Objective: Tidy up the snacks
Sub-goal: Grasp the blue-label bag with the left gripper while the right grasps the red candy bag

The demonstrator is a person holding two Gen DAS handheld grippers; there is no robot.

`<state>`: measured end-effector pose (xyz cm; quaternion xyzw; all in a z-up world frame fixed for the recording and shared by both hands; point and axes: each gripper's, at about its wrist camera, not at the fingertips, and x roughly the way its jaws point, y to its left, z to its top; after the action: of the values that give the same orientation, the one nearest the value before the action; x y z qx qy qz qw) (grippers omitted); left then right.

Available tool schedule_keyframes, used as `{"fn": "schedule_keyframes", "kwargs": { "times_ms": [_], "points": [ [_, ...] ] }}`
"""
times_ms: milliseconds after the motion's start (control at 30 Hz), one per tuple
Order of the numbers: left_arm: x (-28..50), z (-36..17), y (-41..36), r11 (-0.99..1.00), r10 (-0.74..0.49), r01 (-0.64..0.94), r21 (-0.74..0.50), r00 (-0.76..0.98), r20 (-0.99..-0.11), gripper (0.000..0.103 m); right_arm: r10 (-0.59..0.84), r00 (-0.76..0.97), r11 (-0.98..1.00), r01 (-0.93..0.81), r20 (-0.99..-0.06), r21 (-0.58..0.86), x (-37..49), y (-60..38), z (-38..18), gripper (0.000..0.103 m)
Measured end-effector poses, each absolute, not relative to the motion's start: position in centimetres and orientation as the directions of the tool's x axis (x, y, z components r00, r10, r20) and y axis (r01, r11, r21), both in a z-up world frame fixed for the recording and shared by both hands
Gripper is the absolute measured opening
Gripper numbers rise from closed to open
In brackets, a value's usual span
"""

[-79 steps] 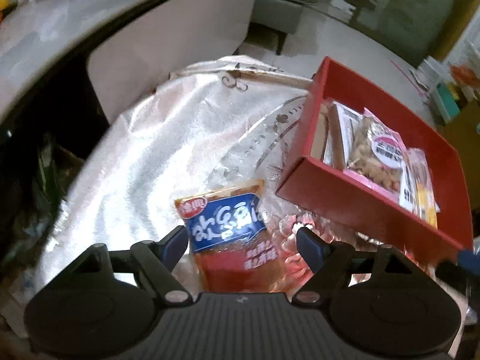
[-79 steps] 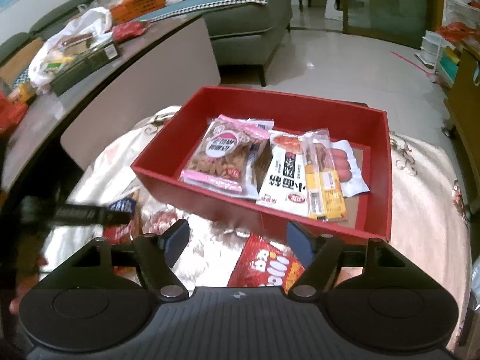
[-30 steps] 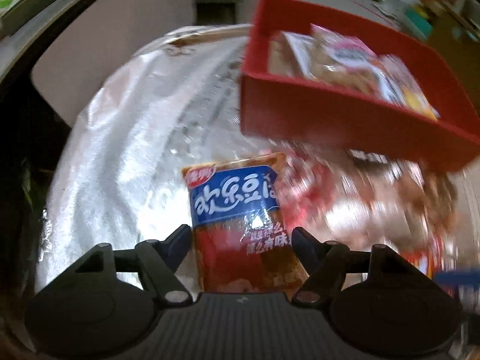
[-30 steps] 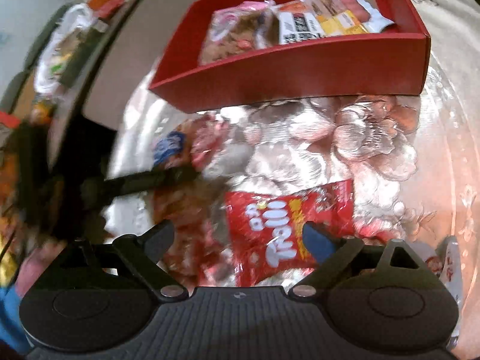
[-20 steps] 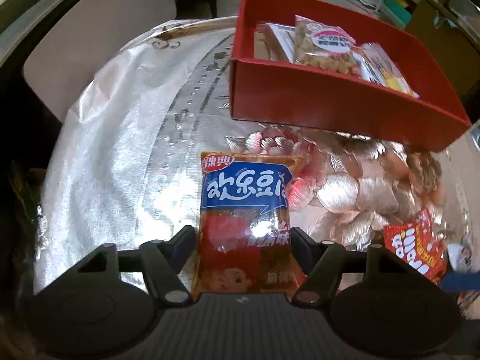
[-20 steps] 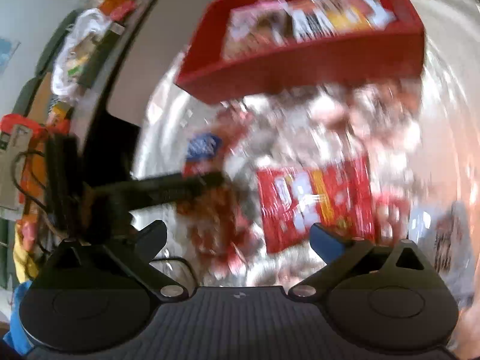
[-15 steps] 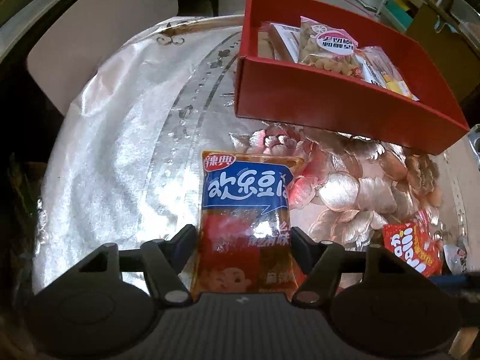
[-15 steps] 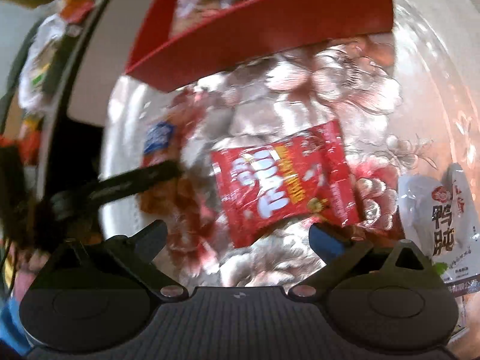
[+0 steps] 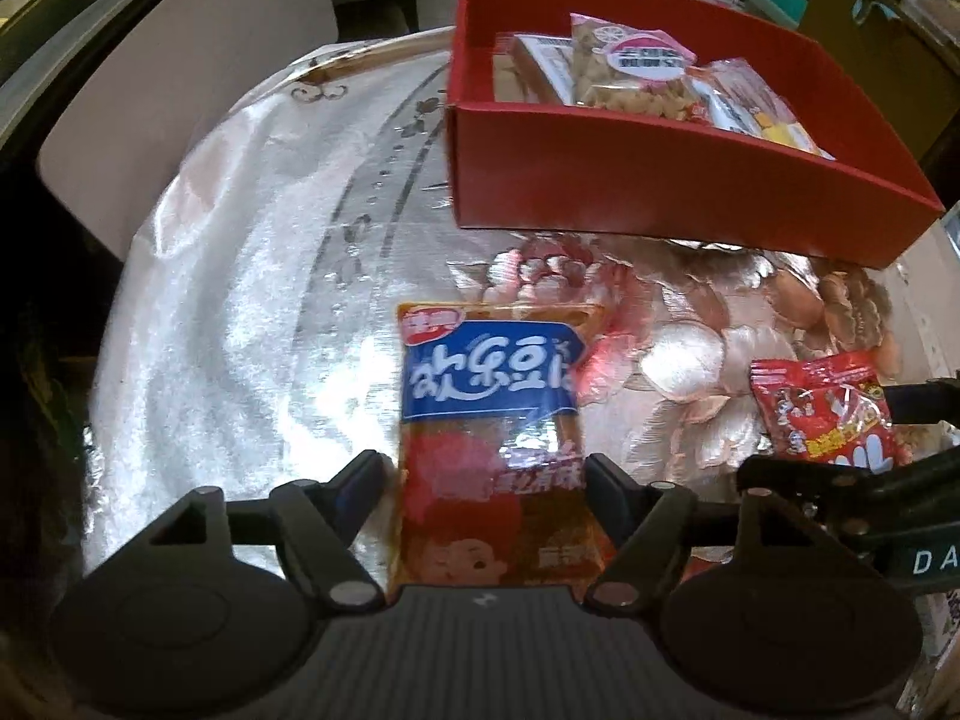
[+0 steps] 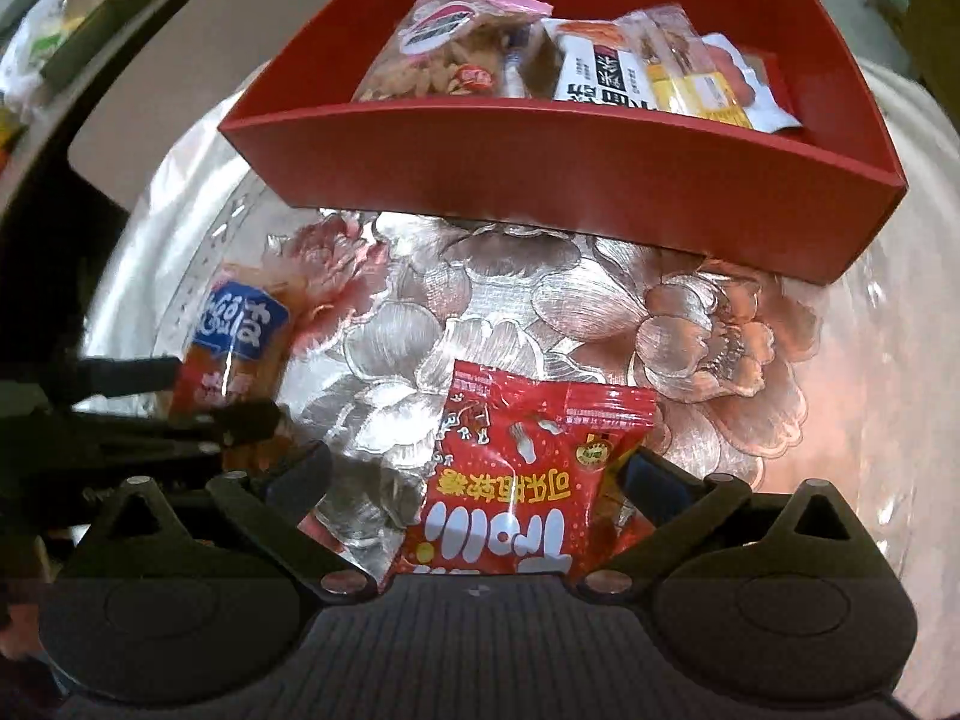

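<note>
1. The surface [image 9: 228, 312] is a round top under a shiny silver cloth embossed with pink and silver flowers; it carries everything the task involves.
2. The red box [image 10: 576, 180] is an open, low-walled tray sitting at the far side of the surface. Inside it, several snack packets lie side by side: a pink-labelled bag of pale pieces [image 10: 444, 60], a black-and-white packet [image 10: 600, 78] and a yellow-labelled packet [image 10: 702, 87].
3. The left tool [image 9: 483, 480] points steeply down over the near part of the surface. Its jaws have just been opening a little, and a packet lies between them; the fingers [image 9: 360, 480] stand right at the packet's edges, but I cannot tell whether they press on it.
4. The right tool [image 10: 477, 474] also points down, to the right of the left one. Its jaws have just been opening and now stand wide, with a packet lying between them and a clear gap at the left finger.
5. The blue-banded packet [image 9: 492, 420], orange-brown with white characters, lies flat on the cloth between the left tool's jaws, well apart from the red box.
6. The red candy packet [image 10: 528, 474], with white and yellow print, lies flat on the flower pattern between the right tool's jaws, near the blue-banded packet and outside the box.
</note>
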<state>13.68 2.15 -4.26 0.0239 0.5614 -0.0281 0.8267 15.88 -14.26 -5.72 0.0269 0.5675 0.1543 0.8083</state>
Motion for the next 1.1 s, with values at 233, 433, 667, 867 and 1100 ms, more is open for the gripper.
{"fn": "schedule_keyframes", "kwargs": {
  "times_ms": [233,433,667,867,1100],
  "points": [
    [13.3,-4.4,2.6,0.996,0.022,0.066,0.053,0.397,-0.918,0.081,0.227,0.356,0.95,-0.285,-0.906,0.126,14.5,-13.0,-6.4,0.103],
    [14.3,-4.8,3.2,0.999,0.031,0.023,0.044,0.396,-0.918,0.088,0.163,0.391,0.923,-0.385,-0.906,0.0,13.1,-11.8,-6.8,0.103],
    [14.7,-4.9,2.9,0.999,0.011,0.034,0.028,0.413,-0.911,0.081,0.141,0.403,0.939,-0.344,-0.904,-0.006,14.3,-12.7,-6.6,0.1],
    [14.3,-4.1,2.1,0.999,0.006,0.034,0.023,0.429,-0.903,0.053,0.163,0.42,0.922,-0.388,-0.893,-0.014,13.9,-12.7,-5.8,0.075],
    [13.5,-3.0,2.6,1.0,-0.02,-0.008,-0.026,0.438,-0.899,0.046,0.187,0.407,0.933,-0.359,-0.894,0.031,14.2,-13.9,-5.4,0.069]
  ]
}}
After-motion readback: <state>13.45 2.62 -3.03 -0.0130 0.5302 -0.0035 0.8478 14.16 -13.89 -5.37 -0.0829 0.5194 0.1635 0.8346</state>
